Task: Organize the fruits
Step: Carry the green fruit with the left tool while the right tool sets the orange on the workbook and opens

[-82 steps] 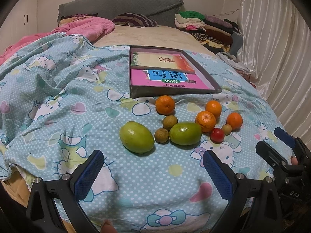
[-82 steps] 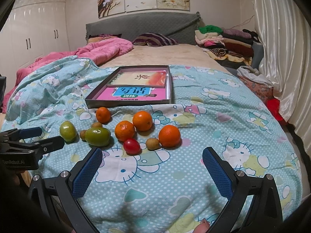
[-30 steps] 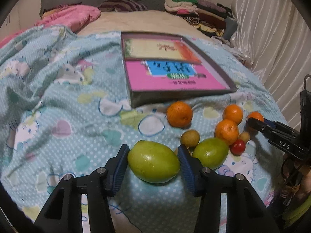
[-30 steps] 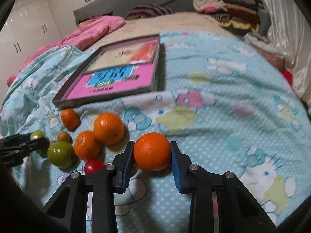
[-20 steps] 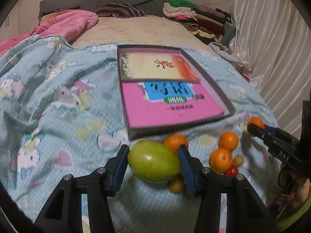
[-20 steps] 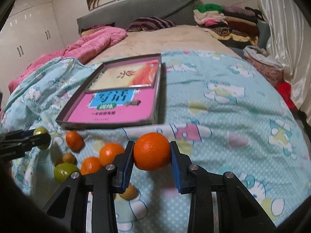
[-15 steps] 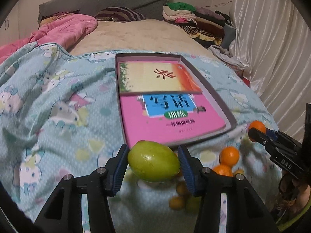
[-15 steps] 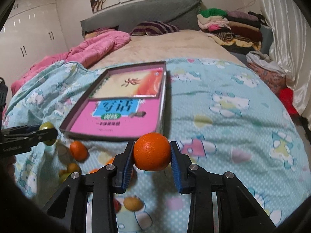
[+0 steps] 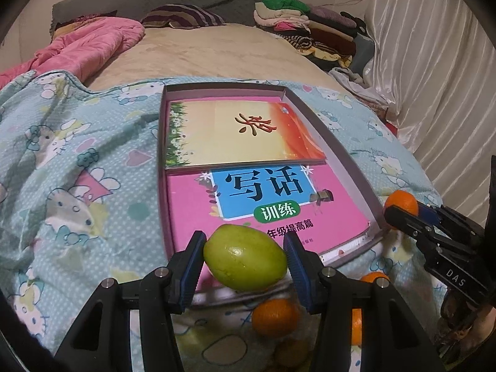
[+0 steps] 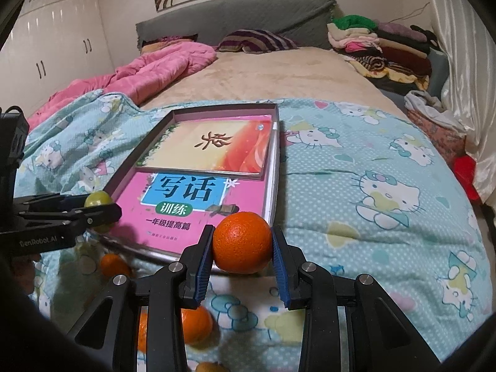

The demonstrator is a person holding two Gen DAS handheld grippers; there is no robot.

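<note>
Both jaws are clamped on fruit. On the left gripper [image 9: 245, 266] the blue pads press the ends of a green fruit [image 9: 245, 257], held clear of the bed above the near edge of the shallow box [image 9: 338, 152]. On the right gripper [image 10: 243, 260] the jaws stand narrower, gripping an orange [image 10: 241, 241] that hangs above the box's near right corner. Inside the box lie two booklets: a pink one [image 9: 192, 214] at the near end and a yellow-and-orange one [image 9: 217, 133] at the far end. More oranges [image 9: 274, 316] rest on the cartoon-cat blanket [image 9: 77, 161] just short of the box, partly hidden beneath the grippers. Beyond the box the bed shows a beige sheet [image 10: 279, 74], a pink quilt [image 10: 148, 68] to its left, a striped pillow [image 10: 257, 42] by the grey headboard [image 10: 232, 15], and folded clothes [image 10: 381, 46] stacked to its right, next to a white curtain [image 9: 434, 62].
</note>
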